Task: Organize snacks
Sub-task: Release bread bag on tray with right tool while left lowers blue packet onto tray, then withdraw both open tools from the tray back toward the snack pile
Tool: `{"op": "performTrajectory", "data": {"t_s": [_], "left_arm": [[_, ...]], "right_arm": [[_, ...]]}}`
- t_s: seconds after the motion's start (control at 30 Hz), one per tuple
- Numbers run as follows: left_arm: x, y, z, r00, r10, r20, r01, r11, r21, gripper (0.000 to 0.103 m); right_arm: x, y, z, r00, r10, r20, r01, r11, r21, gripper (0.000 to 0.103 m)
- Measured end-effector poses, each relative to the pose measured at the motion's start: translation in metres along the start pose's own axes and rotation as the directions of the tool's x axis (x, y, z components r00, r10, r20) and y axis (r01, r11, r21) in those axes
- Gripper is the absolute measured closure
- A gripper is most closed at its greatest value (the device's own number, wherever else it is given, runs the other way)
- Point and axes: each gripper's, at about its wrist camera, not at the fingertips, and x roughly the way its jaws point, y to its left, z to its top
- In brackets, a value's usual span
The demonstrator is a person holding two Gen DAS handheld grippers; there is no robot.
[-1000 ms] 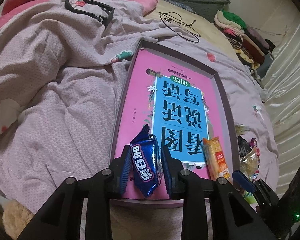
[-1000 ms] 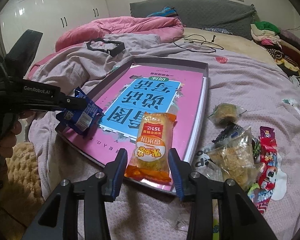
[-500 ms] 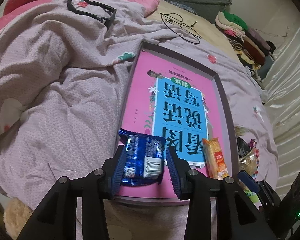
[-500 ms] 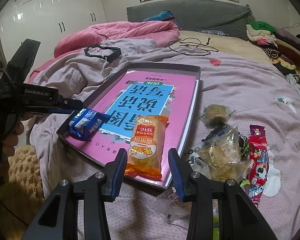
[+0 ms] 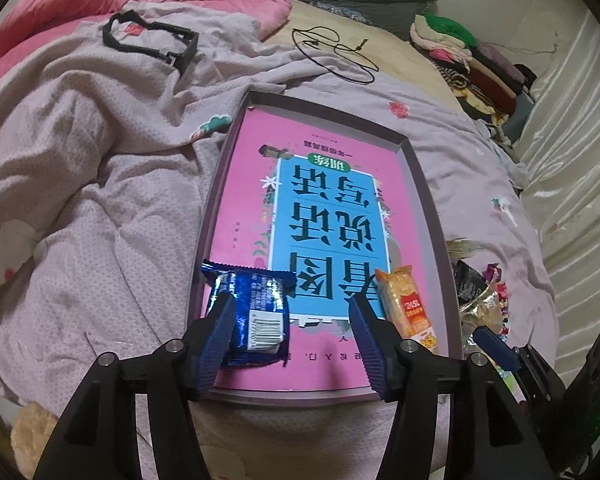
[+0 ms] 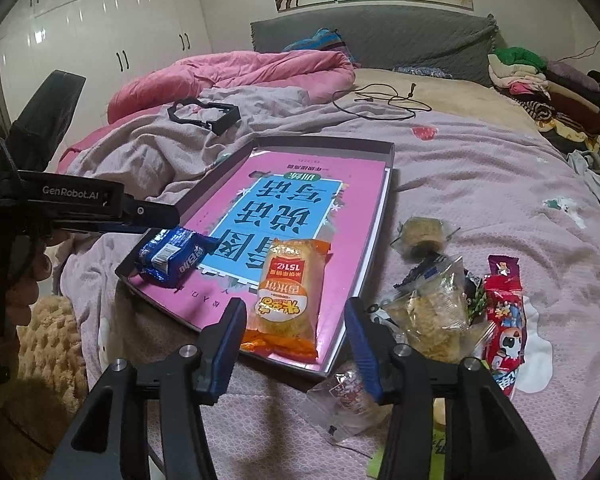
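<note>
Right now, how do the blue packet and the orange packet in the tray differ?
The blue packet is short and squat; the orange packet is longer. The blue packet lies at the tray's left corner, printed back up in the left view; the orange packet lies at the right, its end over the near rim, label up. Both lie flat on the pink book, released.

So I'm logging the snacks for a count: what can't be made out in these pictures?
- Loose snack pile, right wrist view: packets overlap, so no exact count; in the left wrist view the tray wall hides most of it.
- Blue cookie packet, left wrist view: near edge behind the left gripper fingers.
- Clear packet, right wrist view: partly behind the right gripper.
</note>
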Motion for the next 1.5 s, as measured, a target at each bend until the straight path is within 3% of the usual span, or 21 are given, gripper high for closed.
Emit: {"op": "performTrajectory", "data": {"t_s": [0.33, 0.73, 1.5], "left_arm": [[-0.006, -0.018, -0.003, 1.0, 0.013, 0.018, -0.014, 0.998, 0.062, 0.028], [-0.019, -0.036, -0.003, 0.999, 0.015, 0.052, -0.02, 0.995, 0.102, 0.025], [-0.038, -0.081, -0.009, 0.997, -0.011, 0.071, -0.001, 0.986, 0.165, 0.024]], "right_arm": [[-0.006, -0.004, 0.0, 1.0, 0.004, 0.015, -0.005, 1.0, 0.018, 0.045], [-0.019, -0.003, 0.004, 0.998, 0.001, 0.066, -0.002, 1.0, 0.019, 0.033], [-0.049, -0.023, 0.008, 0.988, -0.035, 0.15, 0.031, 0.999, 0.029, 0.032]]}}
